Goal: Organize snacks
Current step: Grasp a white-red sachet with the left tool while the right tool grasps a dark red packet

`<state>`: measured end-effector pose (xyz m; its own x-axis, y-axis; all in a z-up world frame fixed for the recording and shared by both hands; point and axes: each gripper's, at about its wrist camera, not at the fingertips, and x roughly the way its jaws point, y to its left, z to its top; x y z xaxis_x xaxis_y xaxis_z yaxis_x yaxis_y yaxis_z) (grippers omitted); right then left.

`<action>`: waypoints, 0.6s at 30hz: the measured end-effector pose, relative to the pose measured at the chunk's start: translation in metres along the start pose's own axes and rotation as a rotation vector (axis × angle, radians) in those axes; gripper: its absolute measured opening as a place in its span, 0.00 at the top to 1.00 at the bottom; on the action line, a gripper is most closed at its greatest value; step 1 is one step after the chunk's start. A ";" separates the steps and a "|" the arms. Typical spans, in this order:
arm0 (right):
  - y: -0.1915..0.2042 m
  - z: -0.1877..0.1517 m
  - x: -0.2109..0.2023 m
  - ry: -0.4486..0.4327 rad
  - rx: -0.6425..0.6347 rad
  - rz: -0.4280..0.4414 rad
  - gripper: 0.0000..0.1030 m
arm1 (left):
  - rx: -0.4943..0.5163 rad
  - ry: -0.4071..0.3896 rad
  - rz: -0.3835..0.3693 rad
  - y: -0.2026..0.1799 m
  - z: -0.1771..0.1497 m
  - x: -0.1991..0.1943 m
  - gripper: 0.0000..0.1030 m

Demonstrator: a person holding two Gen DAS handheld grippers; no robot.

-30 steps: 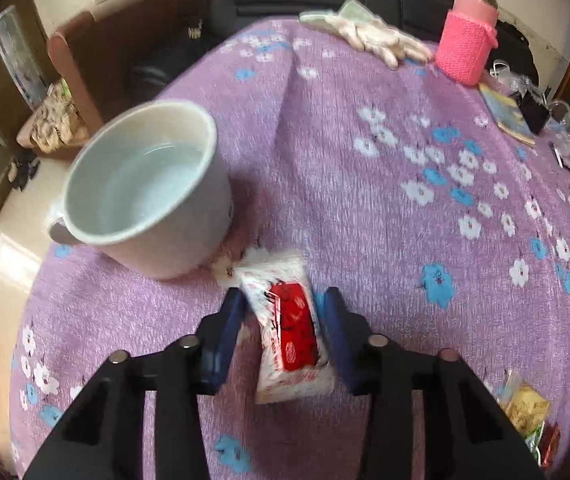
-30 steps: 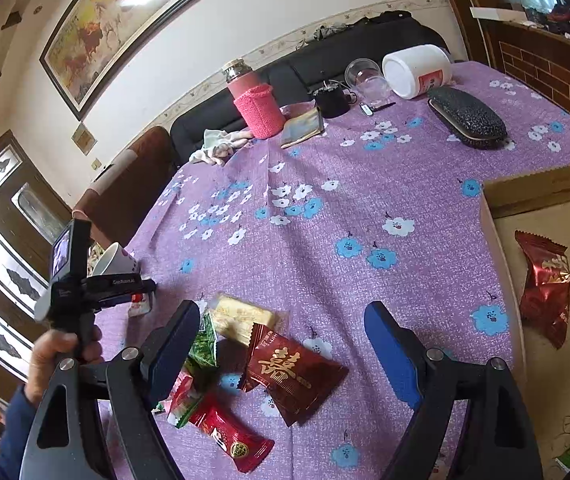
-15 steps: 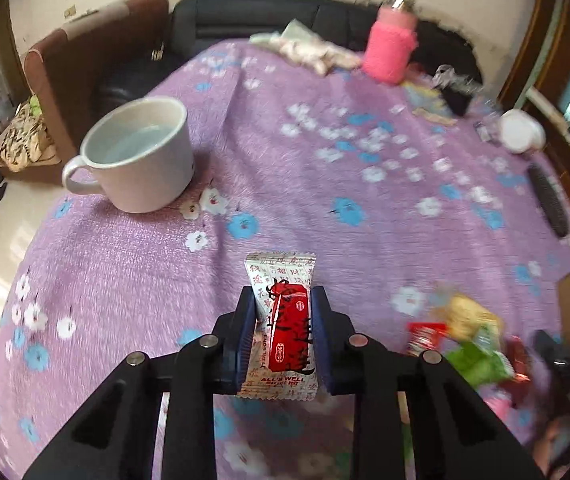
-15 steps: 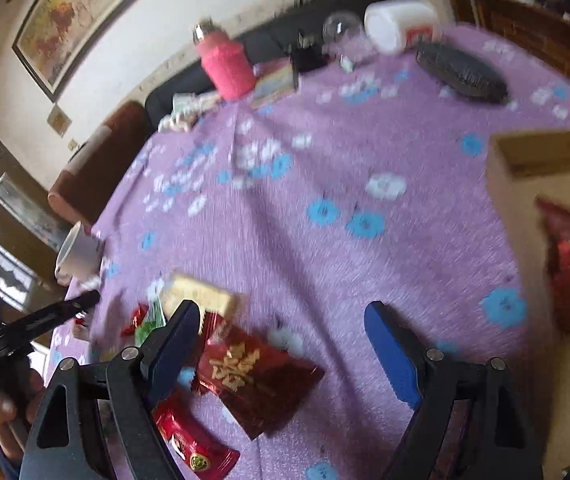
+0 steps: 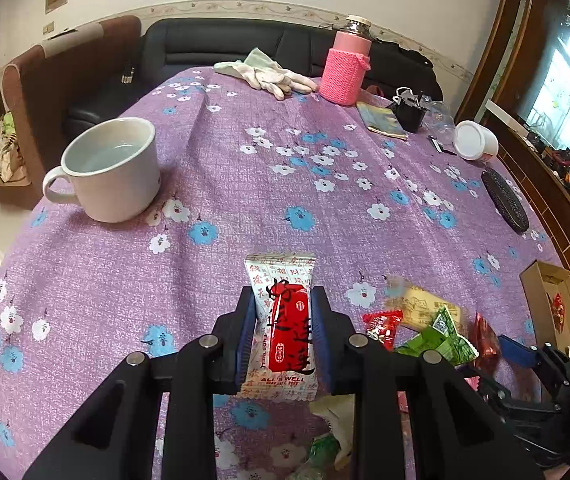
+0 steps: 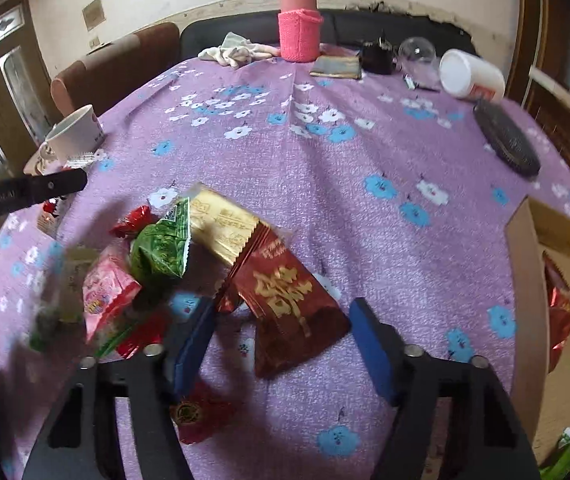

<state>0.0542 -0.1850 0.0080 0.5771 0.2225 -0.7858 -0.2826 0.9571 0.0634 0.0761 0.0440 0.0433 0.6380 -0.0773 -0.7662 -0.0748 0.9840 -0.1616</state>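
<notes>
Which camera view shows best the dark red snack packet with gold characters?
The right wrist view: the dark red packet lies whole and unblocked between the open right gripper fingers. The left wrist view shows only a sliver of it behind the green packet.

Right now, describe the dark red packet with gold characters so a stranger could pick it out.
Start at the purple flowered tablecloth and find the snack heap beside the cardboard box. The dark red packet lies flat at the heap's edge nearest the box, overlapping the gold packet, between the right gripper's blue fingers. Only it bears large gold characters on maroon foil.
</notes>
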 end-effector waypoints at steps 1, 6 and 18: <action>-0.001 0.000 0.000 -0.002 -0.003 -0.004 0.45 | 0.005 -0.004 -0.007 -0.001 0.000 -0.002 0.74; -0.012 0.002 -0.003 -0.008 0.042 0.020 0.50 | 0.037 -0.052 -0.004 -0.009 -0.001 -0.011 0.74; -0.026 0.007 -0.019 -0.084 0.162 0.059 0.50 | 0.033 -0.074 -0.011 -0.011 0.001 -0.005 0.74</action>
<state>0.0557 -0.2124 0.0260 0.6268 0.2877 -0.7241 -0.1949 0.9577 0.2118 0.0744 0.0334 0.0490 0.6933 -0.0775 -0.7165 -0.0431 0.9879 -0.1487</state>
